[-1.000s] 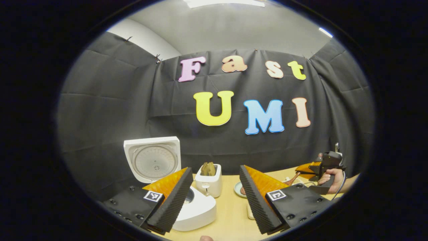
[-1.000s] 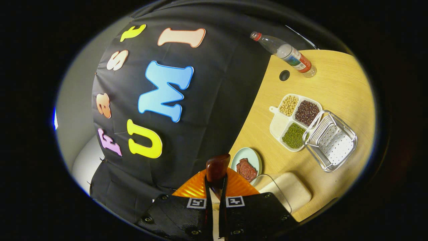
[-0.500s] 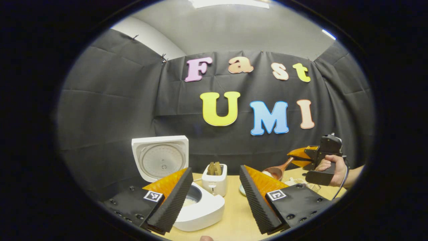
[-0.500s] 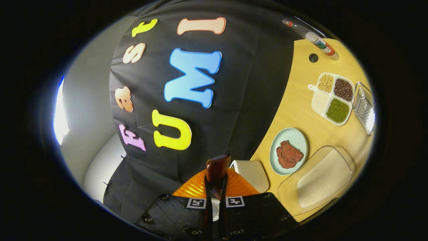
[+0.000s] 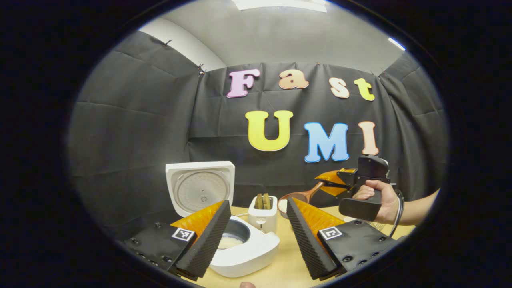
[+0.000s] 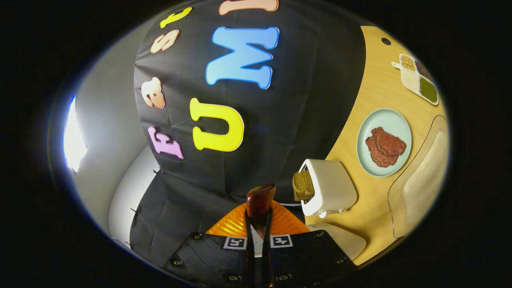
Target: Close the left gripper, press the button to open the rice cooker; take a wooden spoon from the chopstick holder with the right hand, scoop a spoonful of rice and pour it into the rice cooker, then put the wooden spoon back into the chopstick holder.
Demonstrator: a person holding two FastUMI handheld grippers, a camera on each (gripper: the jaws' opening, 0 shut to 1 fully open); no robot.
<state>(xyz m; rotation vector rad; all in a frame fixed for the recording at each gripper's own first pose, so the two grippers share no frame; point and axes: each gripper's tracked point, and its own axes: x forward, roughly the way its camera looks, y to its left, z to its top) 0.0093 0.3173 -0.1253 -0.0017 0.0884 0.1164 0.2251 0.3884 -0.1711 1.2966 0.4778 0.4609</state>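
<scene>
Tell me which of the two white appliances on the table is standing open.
The rice cooker, left of the toaster: its lid is raised upright, showing the pot inside.

Left of the jaws sits a white rice cooker (image 5: 244,250) with pale rice inside. Beyond them stands a white toaster (image 5: 263,214) with brown bread. To their right, a reddish-brown wooden spoon (image 5: 301,195) hangs above the light wood table (image 5: 280,264). A pale green plate (image 6: 384,120) carries dark red meat.

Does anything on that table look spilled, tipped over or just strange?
Nothing stands out. The rice cooker sits open, the toaster stands upright, and the right tongs carry the wooden spoon level, with no rice spilled.
</scene>
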